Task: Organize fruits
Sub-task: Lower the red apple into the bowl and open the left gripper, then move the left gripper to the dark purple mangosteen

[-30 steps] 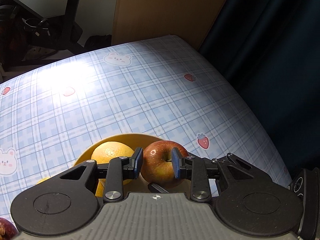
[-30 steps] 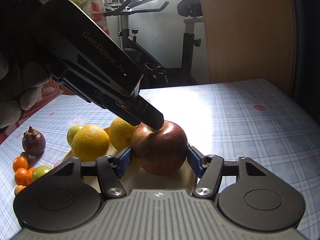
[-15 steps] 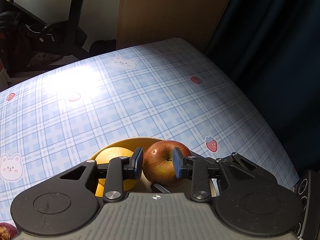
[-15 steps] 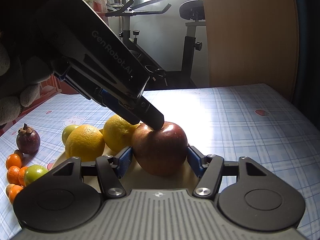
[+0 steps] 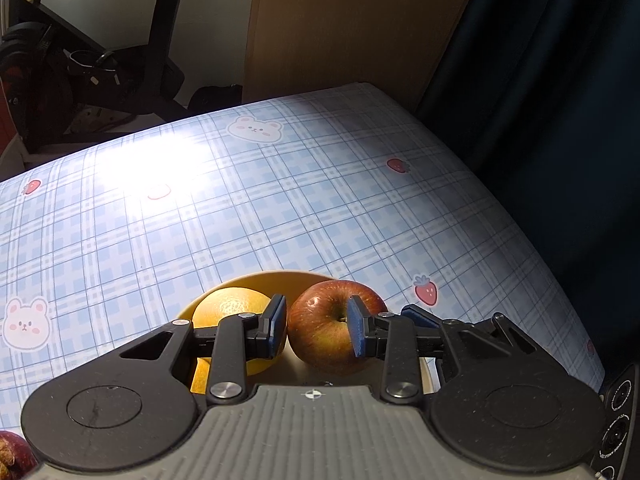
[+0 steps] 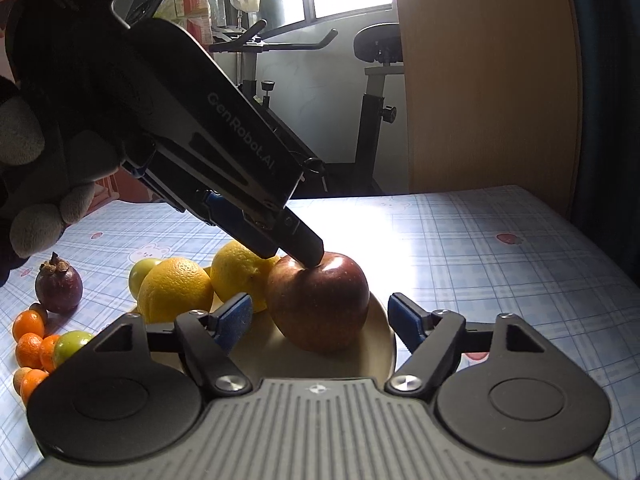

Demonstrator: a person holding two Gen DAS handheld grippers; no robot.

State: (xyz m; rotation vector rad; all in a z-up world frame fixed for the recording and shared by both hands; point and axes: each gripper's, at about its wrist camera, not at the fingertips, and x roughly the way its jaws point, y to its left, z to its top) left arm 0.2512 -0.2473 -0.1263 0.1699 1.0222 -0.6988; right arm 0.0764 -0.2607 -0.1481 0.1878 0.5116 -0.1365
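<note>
While the red apple [image 6: 318,300] sits on the yellow plate [image 6: 376,344], the right gripper [image 6: 320,320] has just been opening, and its blue pads now stand apart from the apple on both sides, so it holds nothing. The left gripper [image 5: 317,326] comes down from above with its jaws only a little apart; one tip sits at the dip by the apple's stem, but I cannot tell if it pinches anything. The apple could roll, I think, because it is round and that tip may push it sideways toward the plate's edge, then off onto the bench [image 6: 500,248]. It could also bump the orange [image 6: 176,288] and the lemon [image 6: 236,268], which share the plate just left of the apple. Farther left of the apple, off the plate, lie a purple mangosteen [image 6: 59,286], small tangerines [image 6: 30,344] and a little green fruit [image 6: 72,344].
</note>
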